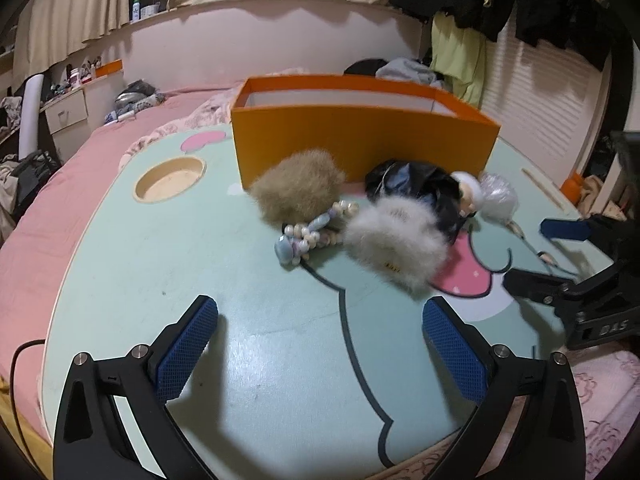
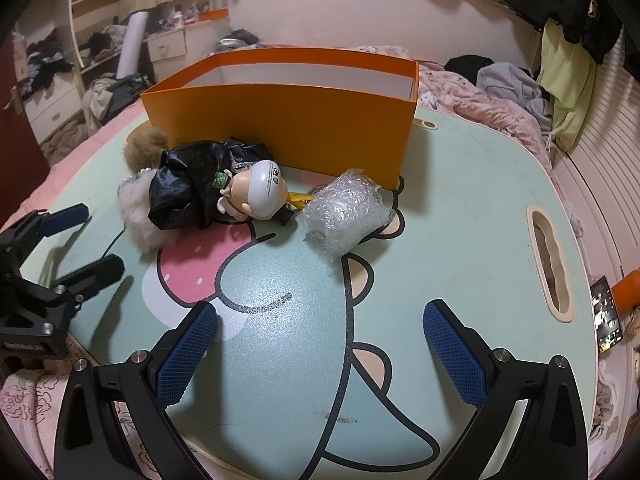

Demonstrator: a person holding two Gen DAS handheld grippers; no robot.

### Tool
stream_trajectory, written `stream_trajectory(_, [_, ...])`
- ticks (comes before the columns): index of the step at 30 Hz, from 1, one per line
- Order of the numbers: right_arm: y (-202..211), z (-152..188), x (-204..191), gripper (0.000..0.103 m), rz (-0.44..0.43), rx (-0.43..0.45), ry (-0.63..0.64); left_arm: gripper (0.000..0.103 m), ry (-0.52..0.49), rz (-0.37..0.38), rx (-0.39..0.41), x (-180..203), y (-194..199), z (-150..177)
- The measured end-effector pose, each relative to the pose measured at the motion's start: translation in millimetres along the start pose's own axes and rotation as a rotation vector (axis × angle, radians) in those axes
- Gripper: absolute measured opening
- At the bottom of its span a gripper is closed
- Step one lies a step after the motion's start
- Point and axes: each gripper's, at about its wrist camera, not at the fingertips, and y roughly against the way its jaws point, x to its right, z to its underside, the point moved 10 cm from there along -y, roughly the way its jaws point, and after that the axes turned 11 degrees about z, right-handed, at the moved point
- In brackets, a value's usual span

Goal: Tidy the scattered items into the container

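Observation:
An open orange box (image 1: 360, 144) (image 2: 280, 120) stands at the back of the mint cartoon table (image 1: 160, 260). In front of it lie a tan fur puff (image 1: 296, 186), a bead bracelet (image 1: 308, 232), a white fur puff (image 1: 396, 236), a black plastic bag (image 1: 404, 180) (image 2: 188, 192), a small figurine (image 2: 256, 192) and a bubble-wrap bundle (image 2: 346, 208). My left gripper (image 1: 320, 320) is open over bare table, short of the bracelet. My right gripper (image 2: 320, 320) is open too, nearer than the bundle, nothing between its pads.
A round cup recess (image 1: 170, 178) sits at the table's left, a slot handle (image 2: 550, 264) at its right. A phone (image 2: 608, 314) lies beyond the right edge. Pink bedding (image 1: 60, 200) surrounds the table, with clothes (image 2: 508, 76) piled behind the box.

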Motion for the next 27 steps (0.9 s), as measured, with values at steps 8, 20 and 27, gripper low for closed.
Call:
stream_trajectory(8, [0.1,0.0,0.1,0.103,-0.001,0.0,0.0,0.069,0.03,0.023,0.048,-10.6,7.1,-21.9])
stream_trajectory(20, [0.4,0.5,0.7,0.103,-0.001,0.001,0.0,0.058,0.038,0.036,-0.085,-28.8,-28.0,-34.4])
stream_trajectory(27, [0.5,0.6,0.5,0.103,-0.001,0.001,0.0,0.025,-0.002,0.053,-0.084,-14.1,-37.7,-37.3])
